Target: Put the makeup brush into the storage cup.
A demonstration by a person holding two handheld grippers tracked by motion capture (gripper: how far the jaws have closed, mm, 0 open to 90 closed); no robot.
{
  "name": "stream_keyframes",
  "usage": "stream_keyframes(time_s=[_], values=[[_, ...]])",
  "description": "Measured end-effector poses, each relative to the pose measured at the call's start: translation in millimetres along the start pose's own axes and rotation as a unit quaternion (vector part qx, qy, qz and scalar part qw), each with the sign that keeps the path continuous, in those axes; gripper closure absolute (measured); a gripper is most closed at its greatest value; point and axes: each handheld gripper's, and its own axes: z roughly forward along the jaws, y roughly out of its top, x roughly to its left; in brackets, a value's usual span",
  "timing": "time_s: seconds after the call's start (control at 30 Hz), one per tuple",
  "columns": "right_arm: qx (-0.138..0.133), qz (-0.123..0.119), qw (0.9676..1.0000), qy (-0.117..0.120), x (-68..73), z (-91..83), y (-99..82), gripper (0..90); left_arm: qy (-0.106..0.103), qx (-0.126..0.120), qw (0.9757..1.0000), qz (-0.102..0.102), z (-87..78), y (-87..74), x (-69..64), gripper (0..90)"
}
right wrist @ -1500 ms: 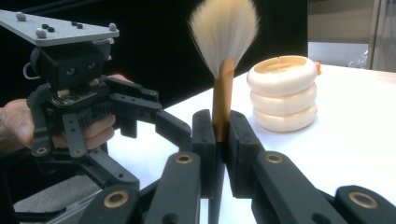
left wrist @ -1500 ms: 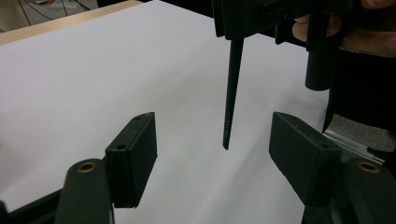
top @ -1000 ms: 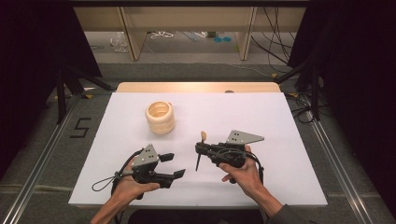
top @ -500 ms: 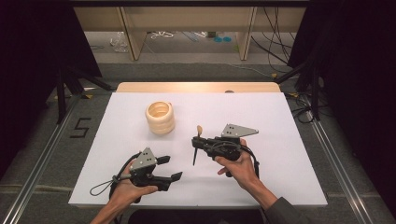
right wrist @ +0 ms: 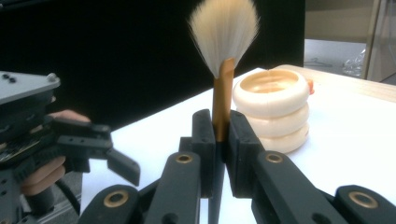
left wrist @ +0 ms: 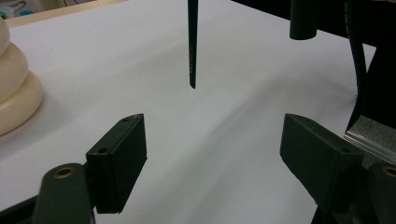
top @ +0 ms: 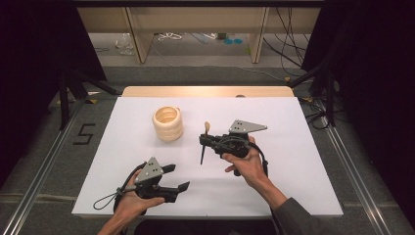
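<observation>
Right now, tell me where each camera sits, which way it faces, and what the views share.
High view: above the person's side, looking forward and down on the white table; both forearms, the left gripper and the right gripper show.
Left gripper view: on the left gripper, looking along its open fingers at the brush's dark handle tip.
Right gripper view: on the right gripper, looking past the brush clamped in its fingers toward the ribbed cream holder; the left hand shows at the left edge.
Shared: brush and holder appear in all three.
</observation>
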Motion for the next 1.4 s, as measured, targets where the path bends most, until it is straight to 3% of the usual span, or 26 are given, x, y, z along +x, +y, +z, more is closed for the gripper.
stream_keyframes(time_s=[0.1,0.2,0.33,0.43,0.53,0.6,0.63,0.67,0.73,0.83,0.93,0.97,1.4], values=[[-0.004,-0.009,0.9999,-0.006,-3.7,2.6,5.1,83.6,0.003,0.0,1.0,0.004,0.0,-0.2,0.1,22.6],[-0.013,-0.007,0.9999,-0.002,-6.7,7.6,9.3,83.6,0.005,0.004,1.0,0.002,-0.3,-0.1,-0.4,22.3],[-0.002,0.007,1.0,-0.006,-10.5,12.6,13.3,83.6,0.0,-0.003,0.9999,0.013,0.4,0.3,1.6,22.2],[-0.008,0.008,0.9999,-0.006,-14.6,17.6,16.3,83.6,0.011,-0.001,0.9996,0.025,-0.5,1.0,4.2,22.1],[-0.006,0.011,0.9999,-0.008,-17.5,20.5,19.6,83.6,0.016,-0.001,0.9998,0.012,-0.7,0.8,3.3,22.1],[-0.008,0.014,0.9998,-0.008,-19.4,23.1,22.0,83.6,0.03,-0.004,0.999,0.032,-1.0,1.7,6.6,22.0],[-0.009,0.01,0.9999,-0.01,-20.8,24.3,23.0,83.6,0.027,-0.004,0.9993,0.027,-0.9,1.5,6.2,21.9],[-0.006,0.016,0.9998,-0.009,-20.9,24.5,24.2,83.6,0.014,-0.005,0.9999,0.007,-0.2,0.6,4.3,21.9],[-0.01,0.019,0.9997,-0.01,-23.2,27.9,26.6,83.6,0.032,-0.01,0.9989,0.032,-0.8,1.9,8.2,21.8],[-0.005,0.016,0.9998,-0.011,-25.1,31.5,31.0,83.6,0.019,-0.004,0.9998,0.008,-1.3,0.9,4.5,21.4],[-0.011,0.014,0.9998,-0.011,-26.8,36.3,34.6,83.6,0.013,-0.003,0.9999,0.007,-1.5,1.0,4.2,21.1],[-0.006,0.015,0.9998,-0.011,-27.3,37.5,36.5,83.6,0.011,0.0,0.9999,-0.005,-1.5,0.4,2.9,21.1],[-0.008,0.009,0.9998,-0.019,-35.7,51.5,50.8,83.6,0.009,0.0,0.9999,-0.004,-1.3,0.7,3.2,20.9]])
